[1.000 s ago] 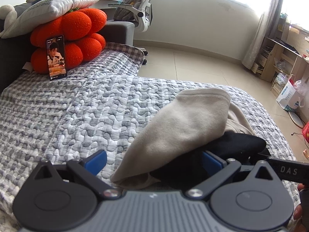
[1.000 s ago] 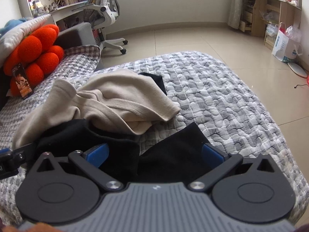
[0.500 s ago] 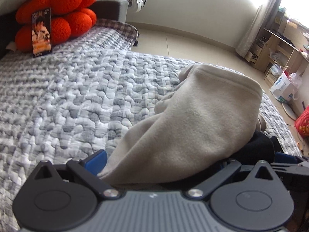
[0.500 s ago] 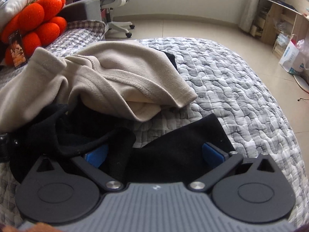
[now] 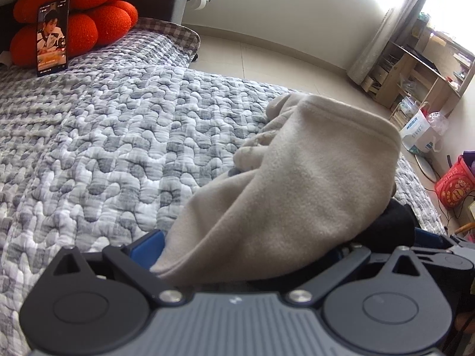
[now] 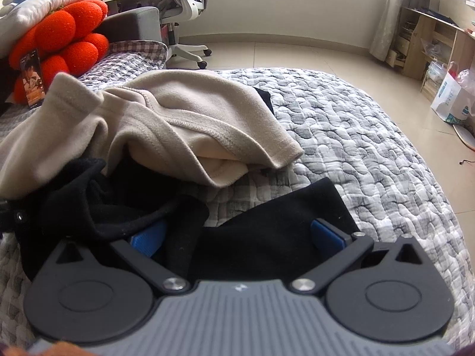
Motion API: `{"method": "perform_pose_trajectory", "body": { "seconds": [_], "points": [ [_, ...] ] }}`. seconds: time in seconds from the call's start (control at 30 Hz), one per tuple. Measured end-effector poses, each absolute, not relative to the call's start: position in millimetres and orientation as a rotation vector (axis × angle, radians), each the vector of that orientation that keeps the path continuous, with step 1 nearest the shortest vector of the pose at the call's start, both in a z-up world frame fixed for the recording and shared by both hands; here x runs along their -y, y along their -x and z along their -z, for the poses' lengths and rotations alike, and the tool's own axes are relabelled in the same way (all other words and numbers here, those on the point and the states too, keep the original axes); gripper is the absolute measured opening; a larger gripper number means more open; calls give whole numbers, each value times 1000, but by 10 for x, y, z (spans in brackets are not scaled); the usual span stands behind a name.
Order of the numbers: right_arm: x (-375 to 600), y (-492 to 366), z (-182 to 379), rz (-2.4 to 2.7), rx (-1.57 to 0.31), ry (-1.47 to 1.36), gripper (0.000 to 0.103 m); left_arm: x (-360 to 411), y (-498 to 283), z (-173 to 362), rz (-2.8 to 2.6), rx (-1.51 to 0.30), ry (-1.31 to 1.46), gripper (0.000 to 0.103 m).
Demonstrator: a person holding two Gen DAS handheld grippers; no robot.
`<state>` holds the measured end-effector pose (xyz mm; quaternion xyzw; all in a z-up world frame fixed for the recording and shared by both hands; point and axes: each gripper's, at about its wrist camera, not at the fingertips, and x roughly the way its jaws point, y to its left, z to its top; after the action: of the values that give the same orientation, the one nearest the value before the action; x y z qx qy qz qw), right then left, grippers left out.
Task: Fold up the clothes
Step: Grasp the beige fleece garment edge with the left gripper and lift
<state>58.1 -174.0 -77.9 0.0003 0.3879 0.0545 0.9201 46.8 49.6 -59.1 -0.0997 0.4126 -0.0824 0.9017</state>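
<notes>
On the grey quilted bedspread (image 6: 371,136), 2 garments lie heaped and unfolded: a beige fleece top (image 6: 190,118) over a black knit garment (image 6: 267,228). Left gripper (image 5: 246,246) and right gripper (image 6: 237,234) both have jaws apart around cloth. Folding appears barely begun.

– What carried it all?
– A bed (image 5: 118,148) under a grey-and-white quilted cover.
– And lying on it?
– A beige fleece garment (image 6: 190,124) heaped over a black garment (image 6: 267,231), with an orange cushion (image 5: 89,14) and a phone (image 5: 52,37) propped against it.
</notes>
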Motion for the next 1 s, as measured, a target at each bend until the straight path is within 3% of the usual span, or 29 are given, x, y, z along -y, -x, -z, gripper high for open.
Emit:
{"method": "perform_pose_trajectory", "body": {
  "seconds": [0.27, 0.37, 0.53, 0.63, 1.0],
  "points": [
    [2065, -618, 494, -163, -739, -229, 103, -622, -322, 281, 201, -654, 268, 93],
    [2086, -686, 471, -161, -744, -271, 103, -596, -318, 282, 194, -631, 262, 82],
    [2034, -734, 488, -177, -776, -291, 103, -561, -314, 293, 170, -611, 243, 40],
    [2004, -701, 482, -183, -767, -266, 103, -619, -293, 270, 140, -594, 258, 24],
    [1923, -788, 432, -169, -723, -258, 103, -994, -160, 134, -103, -464, 341, 17]
  ]
}}
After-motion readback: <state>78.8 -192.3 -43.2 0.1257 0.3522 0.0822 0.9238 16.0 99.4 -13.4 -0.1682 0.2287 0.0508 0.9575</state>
